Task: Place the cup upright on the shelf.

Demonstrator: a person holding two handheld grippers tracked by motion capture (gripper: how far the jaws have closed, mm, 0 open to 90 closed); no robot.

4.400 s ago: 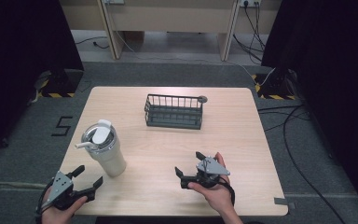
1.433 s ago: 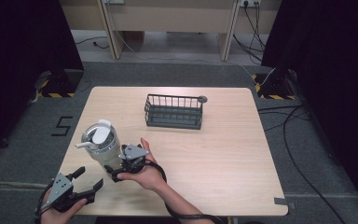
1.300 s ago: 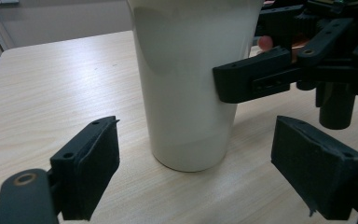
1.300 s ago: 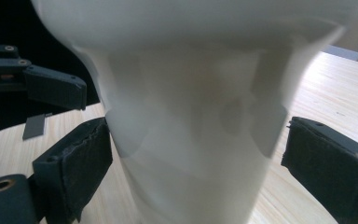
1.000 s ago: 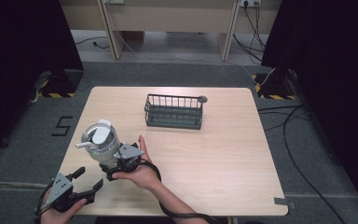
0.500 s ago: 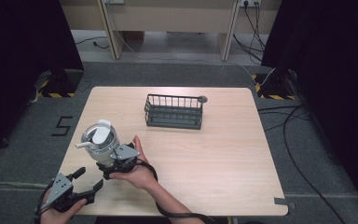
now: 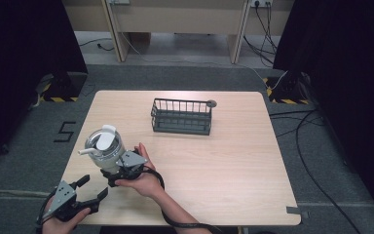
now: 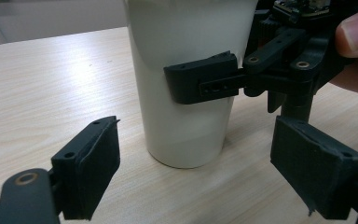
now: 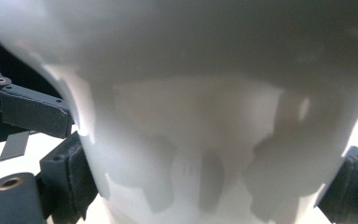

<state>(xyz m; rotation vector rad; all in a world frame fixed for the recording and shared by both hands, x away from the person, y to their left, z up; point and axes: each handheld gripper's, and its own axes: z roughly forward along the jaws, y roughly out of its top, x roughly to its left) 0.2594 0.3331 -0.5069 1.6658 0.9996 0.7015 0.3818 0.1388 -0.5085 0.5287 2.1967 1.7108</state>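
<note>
Left gripper (image 7: 85, 195): near the front left corner of the table (image 7: 233, 161), jaws spread wide, nothing held, aimed at the foot of the cup.
Cup (image 7: 104, 152): upright on the table's left side, white, lidded, with a straw; base flat on the wood in the left gripper view.
Right gripper (image 7: 121, 170): reaching across the body, jaws around the cup's lower half, pads on or just at the wall; full clamp not certain.
Basket (image 7: 181, 117): wire, well apart toward the far edge.
Risk, tipping: low hold on a tall cup, top-heavy if lifted fast.
Risk, slipping: smooth tapered wall, likely to slide downward between the pads.
Risk, collision: two grippers close together at the cup's base.
</note>
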